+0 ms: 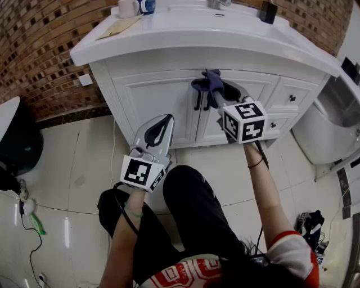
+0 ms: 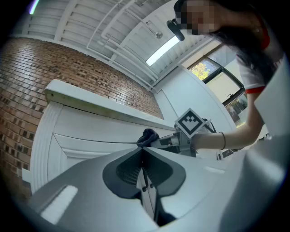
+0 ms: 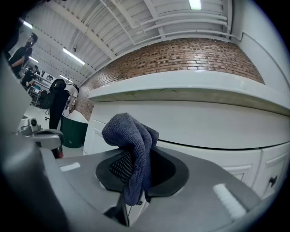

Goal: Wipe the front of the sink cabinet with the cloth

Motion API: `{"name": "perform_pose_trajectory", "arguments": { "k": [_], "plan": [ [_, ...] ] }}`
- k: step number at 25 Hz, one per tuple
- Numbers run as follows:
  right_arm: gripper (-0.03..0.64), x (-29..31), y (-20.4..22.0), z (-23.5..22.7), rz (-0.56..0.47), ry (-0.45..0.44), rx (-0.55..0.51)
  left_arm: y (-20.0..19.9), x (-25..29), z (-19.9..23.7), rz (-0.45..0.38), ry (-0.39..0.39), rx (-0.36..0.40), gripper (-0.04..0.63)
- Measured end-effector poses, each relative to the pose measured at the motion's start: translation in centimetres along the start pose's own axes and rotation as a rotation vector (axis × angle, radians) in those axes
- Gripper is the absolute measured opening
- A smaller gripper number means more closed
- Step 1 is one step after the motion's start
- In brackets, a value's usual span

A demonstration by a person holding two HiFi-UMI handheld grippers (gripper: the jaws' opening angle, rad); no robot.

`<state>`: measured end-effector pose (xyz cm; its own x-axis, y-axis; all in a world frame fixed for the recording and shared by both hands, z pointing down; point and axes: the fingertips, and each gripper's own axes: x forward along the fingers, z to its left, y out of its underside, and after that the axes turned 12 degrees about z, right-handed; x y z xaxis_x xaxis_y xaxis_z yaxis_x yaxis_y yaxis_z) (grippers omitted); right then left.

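Gripping cloth [image 1: 206,82] at cabinet [image 1: 163,98] front.
Pinched in right gripper [image 1: 220,93] jaws, bunched high beside the door handles [image 1: 198,100], just under the sink [image 1: 185,53] rim; left gripper [image 1: 165,121] jaws closed, empty, lower down.

sink cabinet [image 1: 157,104] is at the top of the head view, backed against the brick wall [image 1: 39,50]. on its countertop [image 1: 185,34] there's a cup [image 1: 128,8] at the back left, a flat sheet [image 1: 119,26] just in front of the cup, and a small block [image 1: 268,11] at the back right. drawers [image 1: 289,98] are on the cabinet's right side, with the doors left of them. the cloth [image 1: 207,83] is pinched between the right gripper [image 1: 220,93] jaws, up where the two doors meet, just under the counter edge. can't tell if it's touching. the left gripper [image 1: 166,121] is lower and further left, in front of the left door, with its jaws together. a bin [image 1: 19,140] stands left of the cabinet by the wall. some bathroom fixture [image 1: 320,129] is on the right.
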<state>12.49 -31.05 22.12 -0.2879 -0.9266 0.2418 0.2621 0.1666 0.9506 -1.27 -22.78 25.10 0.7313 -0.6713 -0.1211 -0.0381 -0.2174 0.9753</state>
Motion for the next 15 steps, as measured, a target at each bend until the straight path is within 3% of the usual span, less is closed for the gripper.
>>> {"name": "perform_pose_trajectory", "arguments": {
  "k": [6,15],
  "plan": [
    [0.075,1.9,0.4,-2.3,0.022,0.021,0.014,1.2,1.6,-0.3,-0.011,-0.01,-0.107,0.0],
    [0.077,0.7,2.2,-6.4,0.036,0.073,0.007,2.2,2.1,0.1,-0.002,-0.036,-0.148,0.0]
  ]
}}
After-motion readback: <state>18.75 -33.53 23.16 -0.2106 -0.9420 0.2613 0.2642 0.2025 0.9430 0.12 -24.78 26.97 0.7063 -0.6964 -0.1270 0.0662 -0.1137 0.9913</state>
